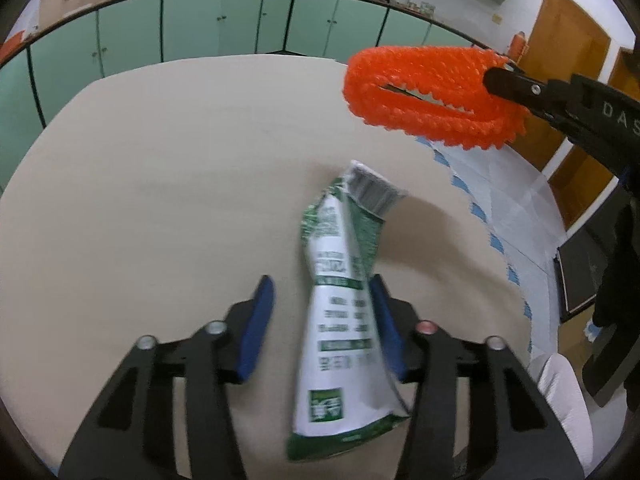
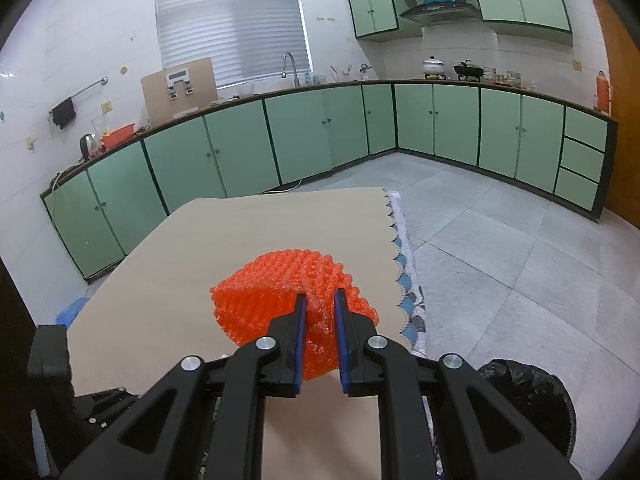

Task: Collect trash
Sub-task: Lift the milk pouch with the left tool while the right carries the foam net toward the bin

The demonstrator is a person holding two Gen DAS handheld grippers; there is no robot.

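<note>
A crumpled green-and-white milk carton (image 1: 340, 312) lies flat on the beige table (image 1: 160, 200). My left gripper (image 1: 322, 304) is low over it, one blue pad on each side. The right pad (image 1: 384, 320) touches the carton's edge, while a gap shows at the left pad (image 1: 256, 328), so the jaws stand open around it. My right gripper (image 2: 320, 304) is shut on a folded piece of orange bubble wrap (image 2: 280, 300) and holds it above the table. In the left wrist view the bubble wrap (image 1: 424, 96) hangs at the upper right.
A bin lined with a black bag (image 2: 528, 400) stands on the floor just off the table's right edge. A scalloped blue-and-white cloth (image 2: 404, 276) hangs along that edge. Green cabinets (image 2: 304, 140) run along the far walls, and tiled floor (image 2: 500, 240) lies to the right.
</note>
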